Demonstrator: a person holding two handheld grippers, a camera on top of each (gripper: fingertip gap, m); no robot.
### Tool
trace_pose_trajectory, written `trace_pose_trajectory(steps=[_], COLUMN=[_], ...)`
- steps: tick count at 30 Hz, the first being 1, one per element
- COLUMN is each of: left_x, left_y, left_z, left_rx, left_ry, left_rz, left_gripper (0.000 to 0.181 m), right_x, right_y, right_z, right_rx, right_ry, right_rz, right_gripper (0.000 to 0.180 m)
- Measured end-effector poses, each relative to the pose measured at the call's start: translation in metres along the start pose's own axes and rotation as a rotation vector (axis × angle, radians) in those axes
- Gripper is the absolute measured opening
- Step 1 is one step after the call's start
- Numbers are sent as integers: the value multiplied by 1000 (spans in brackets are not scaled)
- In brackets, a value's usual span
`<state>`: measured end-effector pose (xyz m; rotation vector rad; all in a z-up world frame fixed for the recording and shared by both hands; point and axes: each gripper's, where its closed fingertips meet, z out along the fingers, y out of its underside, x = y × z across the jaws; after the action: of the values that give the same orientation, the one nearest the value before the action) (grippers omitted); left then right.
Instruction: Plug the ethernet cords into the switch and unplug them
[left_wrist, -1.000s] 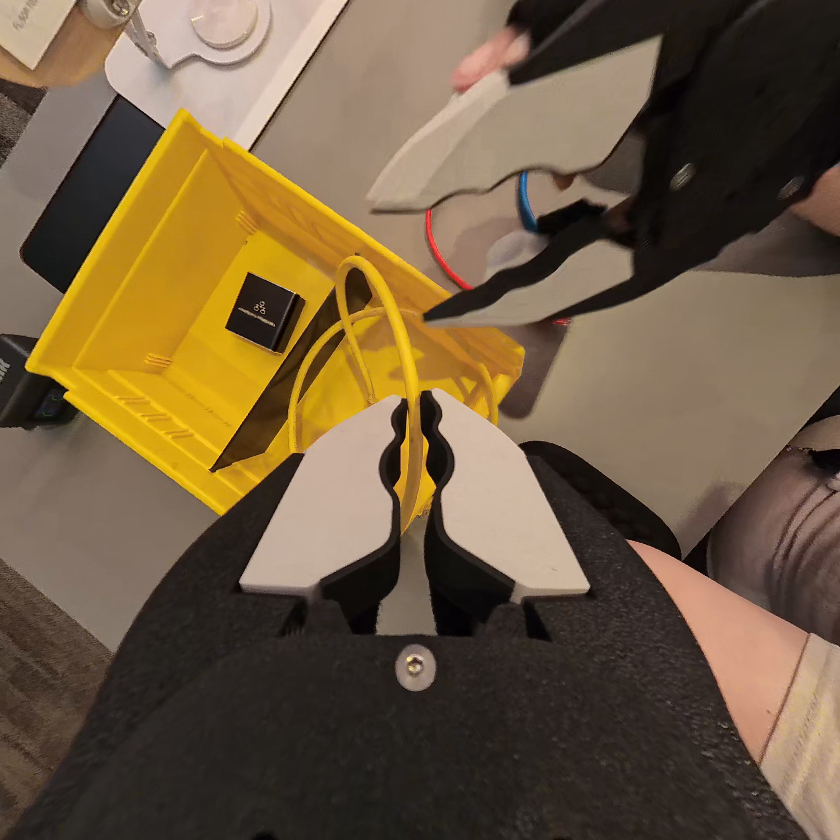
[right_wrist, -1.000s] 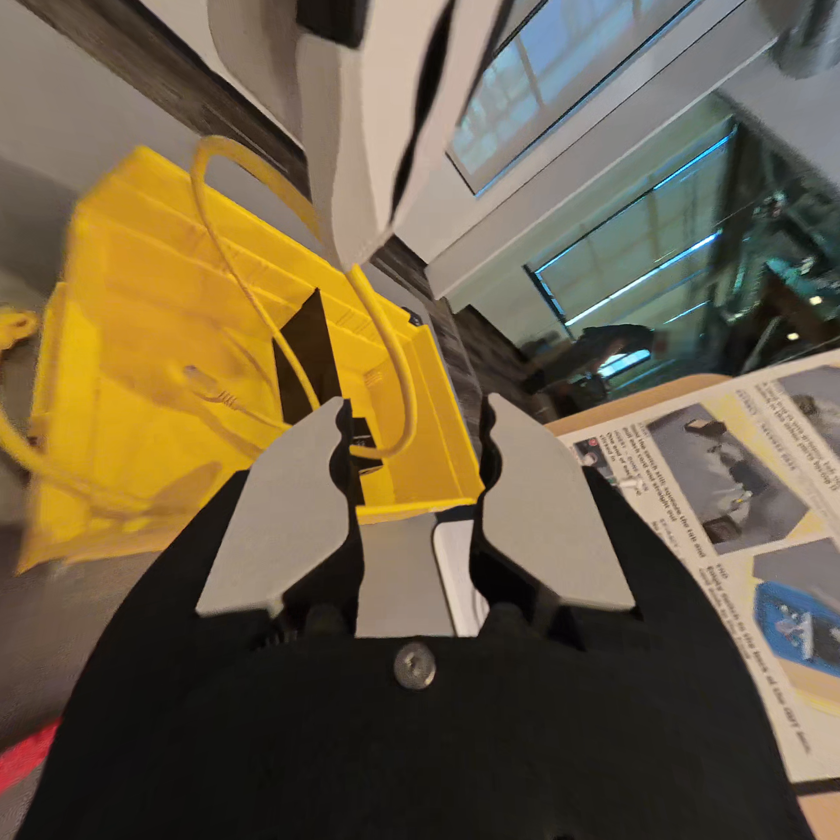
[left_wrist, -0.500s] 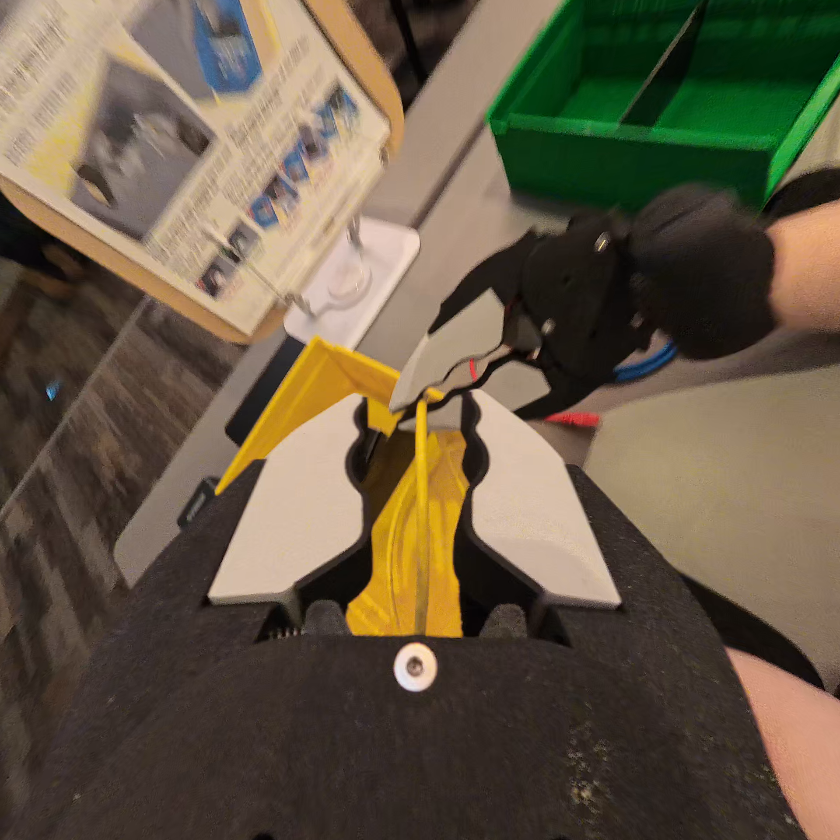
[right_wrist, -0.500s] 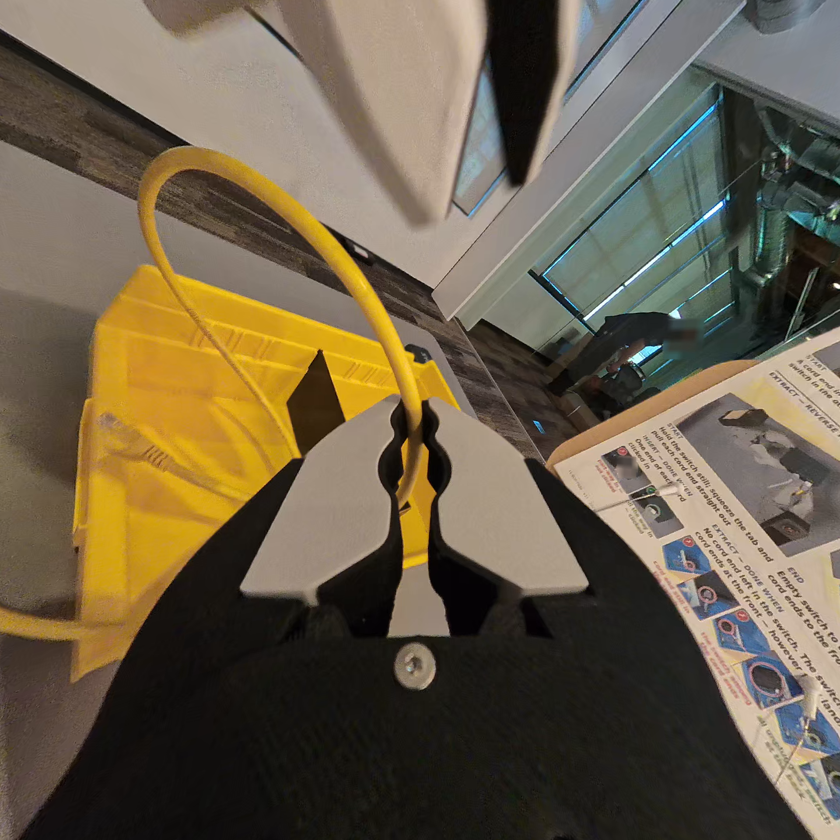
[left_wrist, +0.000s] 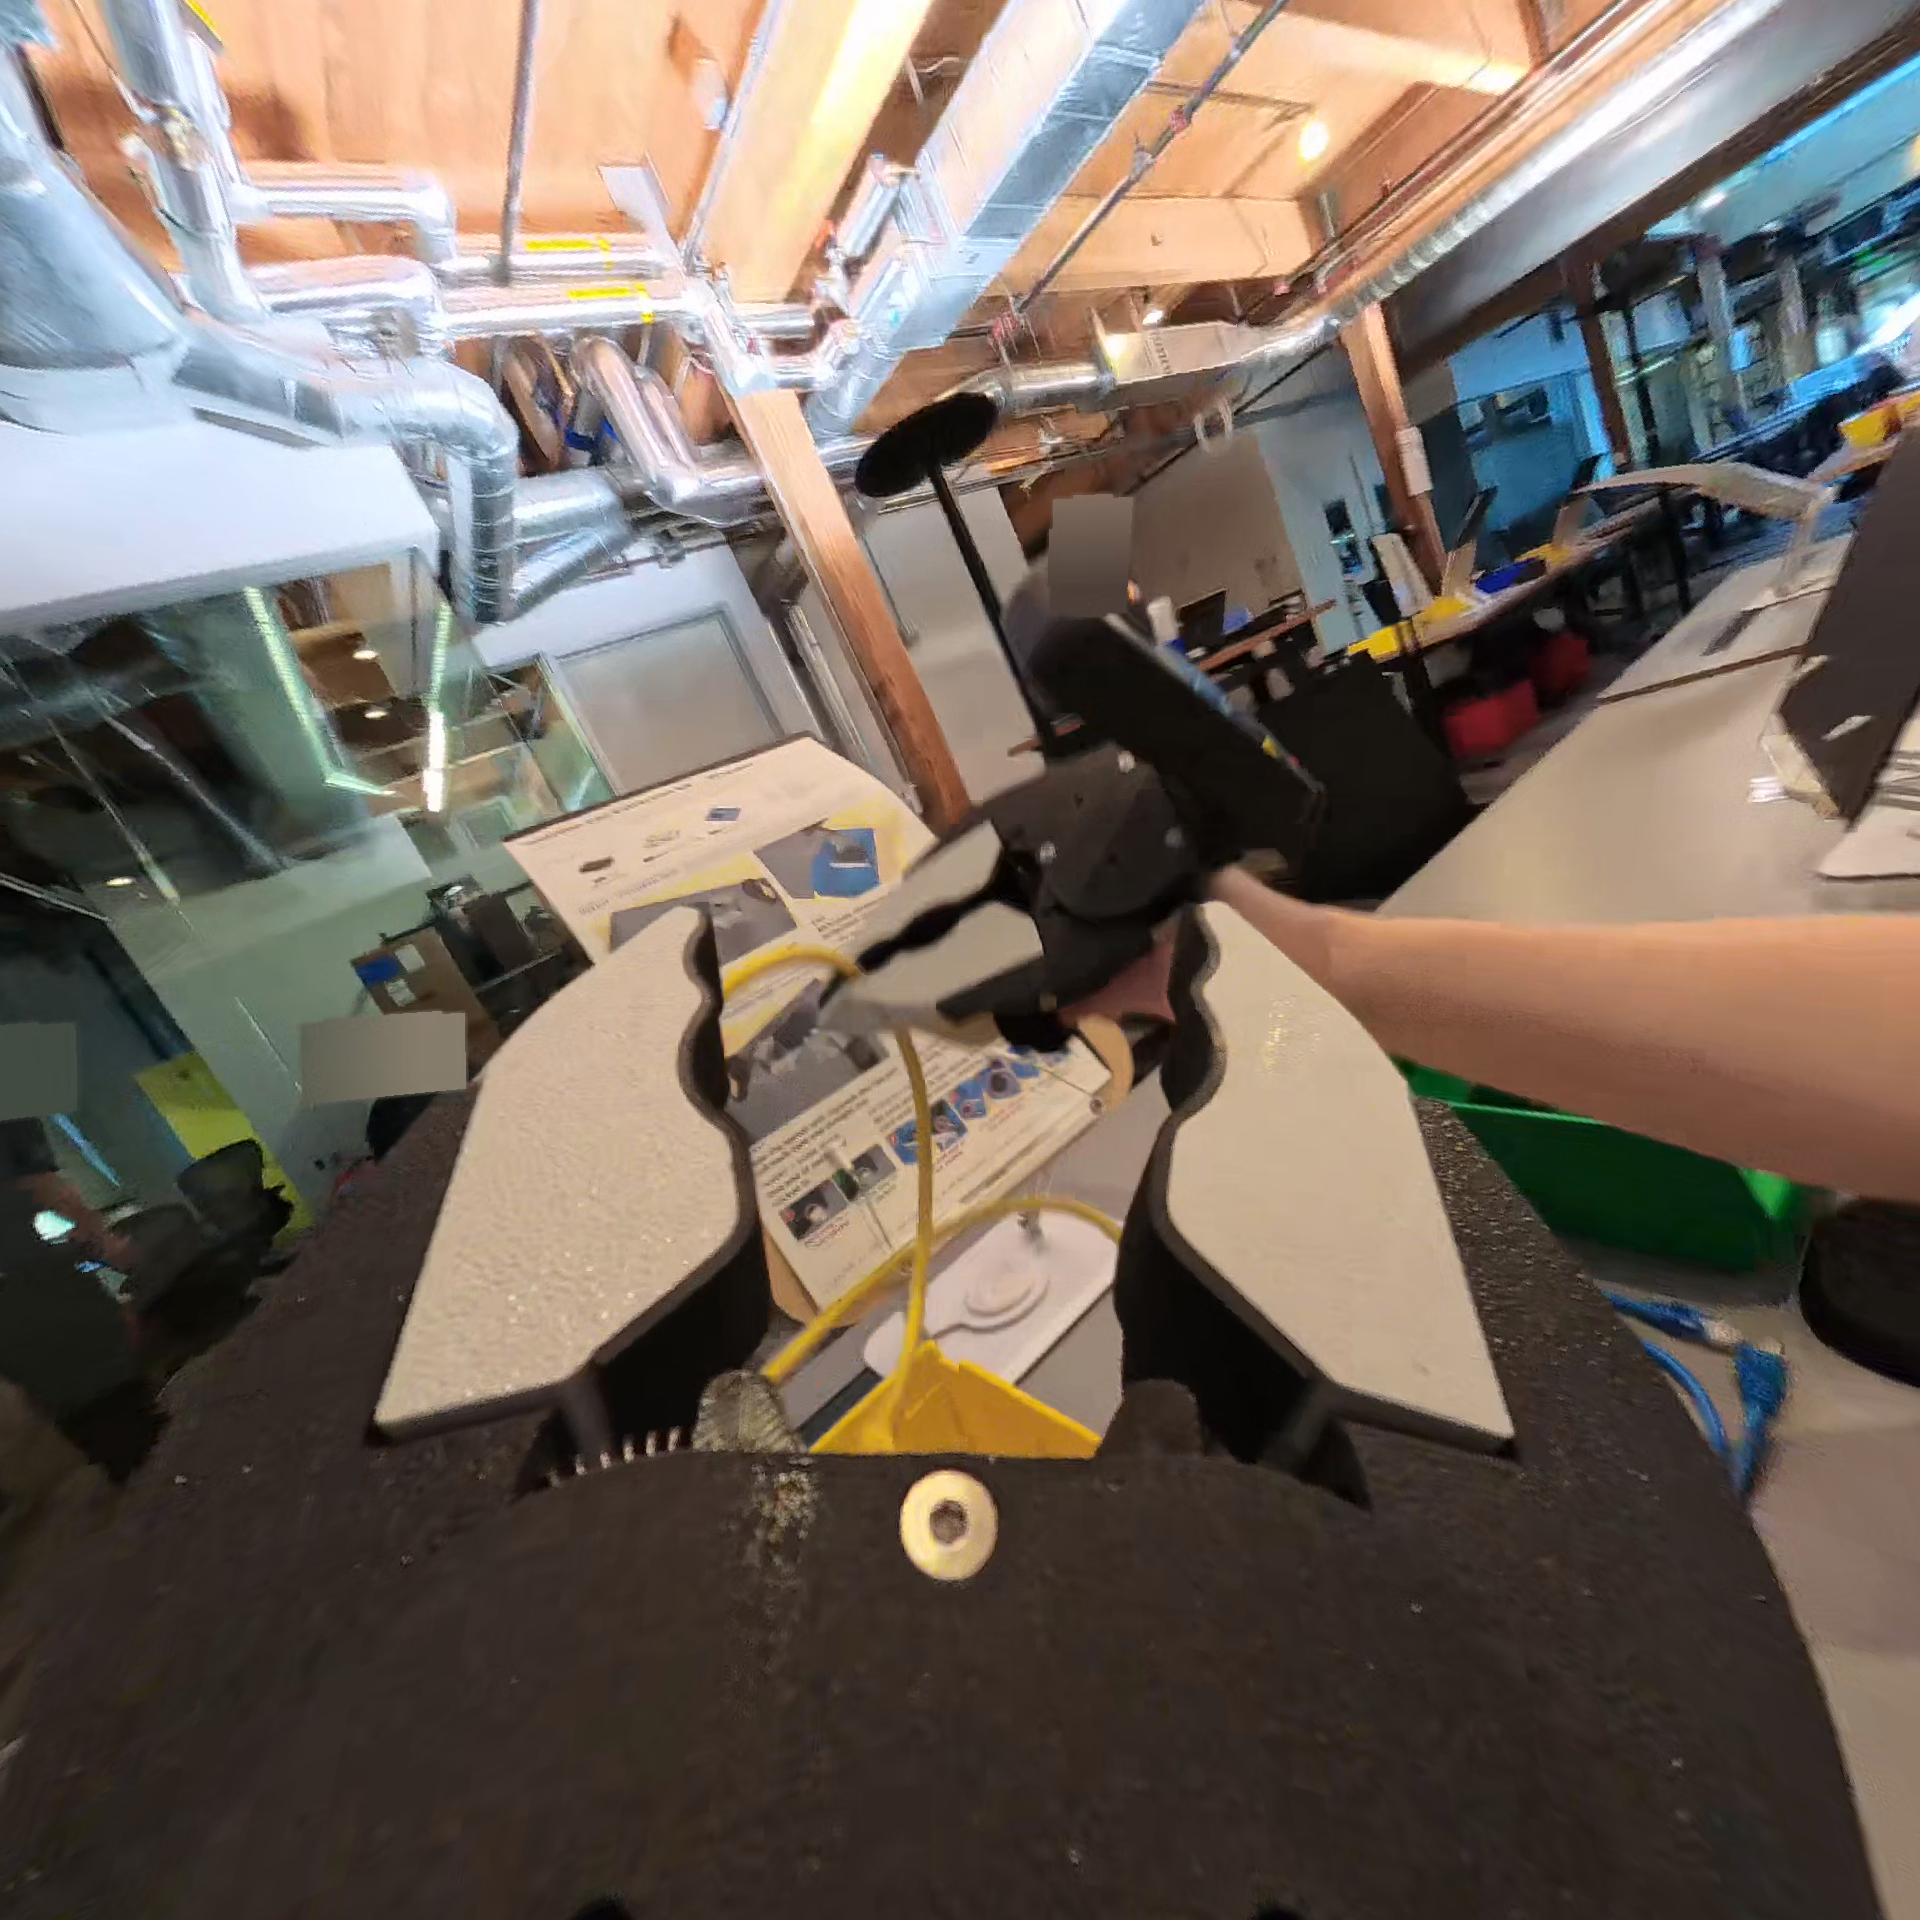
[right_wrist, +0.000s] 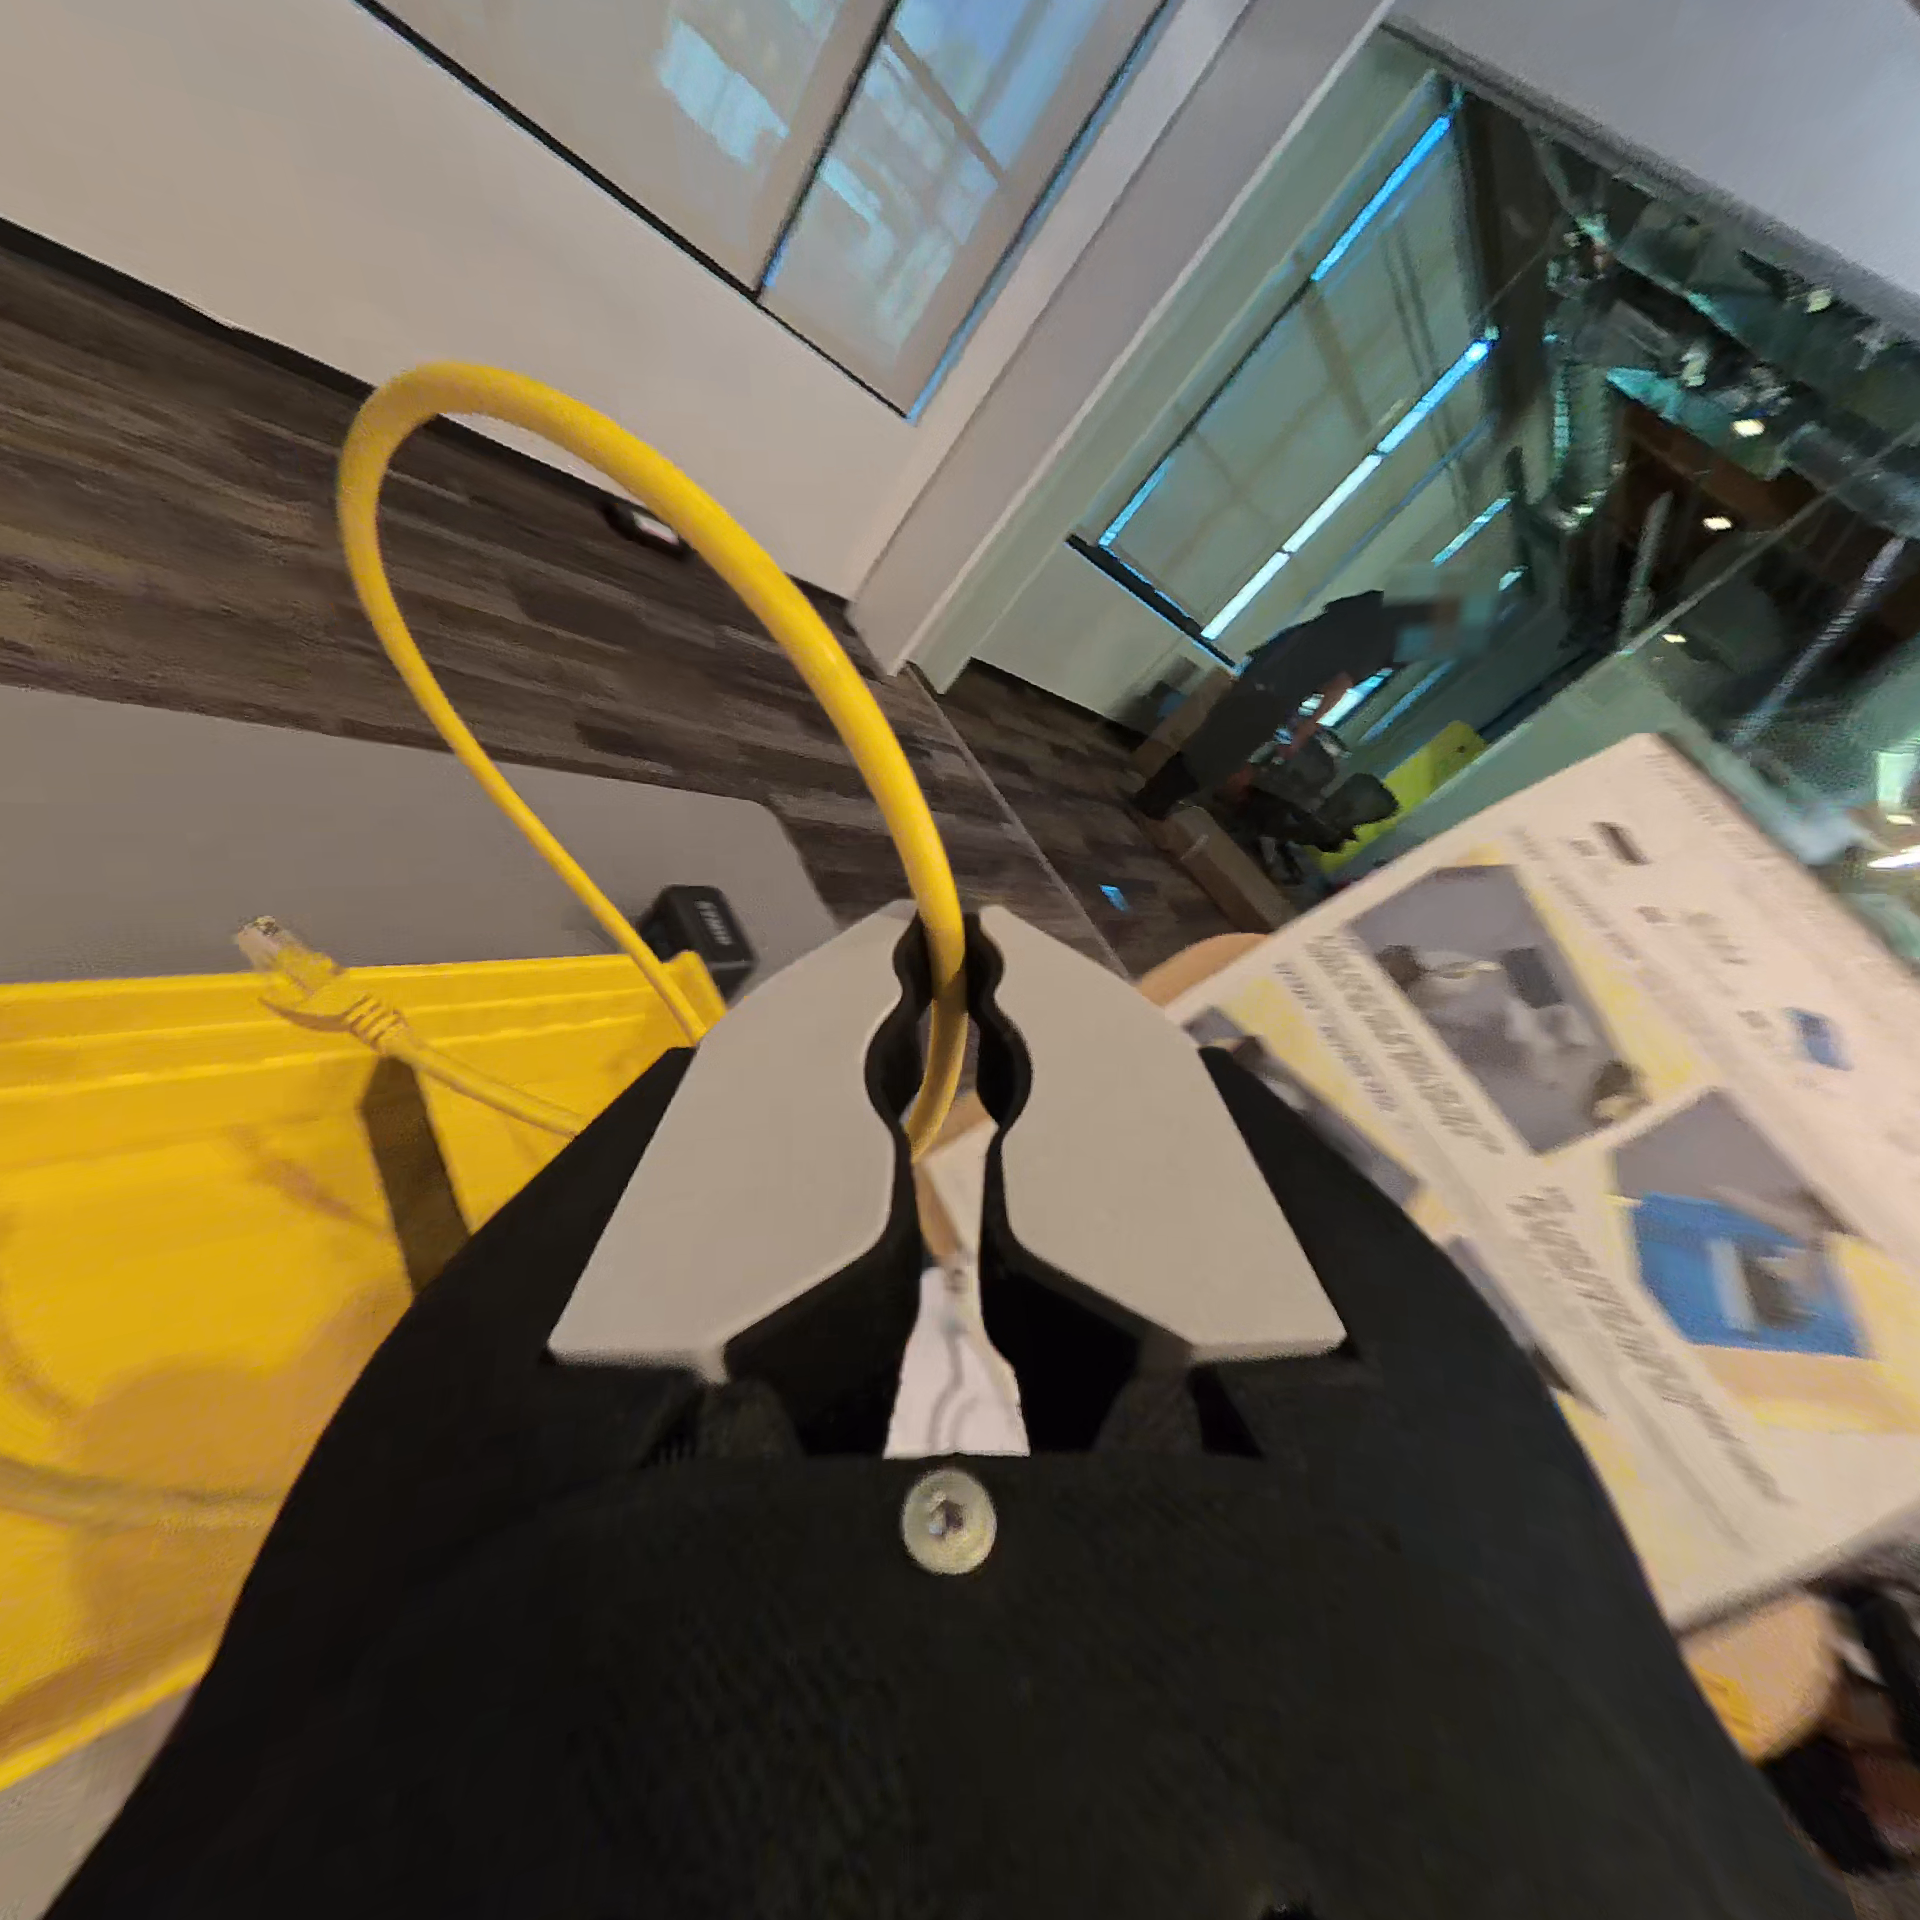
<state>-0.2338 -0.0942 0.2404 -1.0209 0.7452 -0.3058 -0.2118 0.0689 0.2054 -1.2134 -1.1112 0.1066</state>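
Observation:
My right gripper (right_wrist: 940, 925) is shut on a yellow ethernet cord (right_wrist: 468, 374), which loops up and over to the left. The cord's clear plug (right_wrist: 281, 951) hangs free above the yellow bin (right_wrist: 208, 1195). My left gripper (left_wrist: 945, 935) is open wide and empty, tilted up toward the ceiling. Beyond its fingers, the left wrist view shows the right gripper (left_wrist: 935, 971) holding the yellow cord (left_wrist: 916, 1143), which runs down to a corner of the yellow bin (left_wrist: 956, 1403). The switch is not in view.
An instruction board (right_wrist: 1558, 1039) stands on a white base (left_wrist: 997, 1288) behind the bin. A green bin (left_wrist: 1621, 1174) and blue cords (left_wrist: 1714, 1351) lie on the grey table to the right. A small black device (right_wrist: 707, 925) sits at the table's far edge. Spacing between my two grippers at the tips: around 15 cm.
My left gripper opened, let go of the yellow cord and tilted upward. My right gripper closed on the cord and has lifted it above the yellow bin.

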Motion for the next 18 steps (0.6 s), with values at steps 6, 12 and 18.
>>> trace_pose_trajectory(steps=[6, 12, 18], left_x=[0, 18, 38], left_y=[15, 45, 62], left_z=[-4, 10, 25], left_rx=[-17, -171, -240], left_ry=[70, 130, 203], left_rz=[-12, 105, 245], left_gripper=[55, 46, 7], right_x=[47, 48, 11], right_y=[17, 103, 193], right_z=[-60, -124, -159], right_rx=[-139, -318, -401], right_ry=[83, 163, 332], right_rz=[-57, -33, -100], right_gripper=[6, 6, 6])
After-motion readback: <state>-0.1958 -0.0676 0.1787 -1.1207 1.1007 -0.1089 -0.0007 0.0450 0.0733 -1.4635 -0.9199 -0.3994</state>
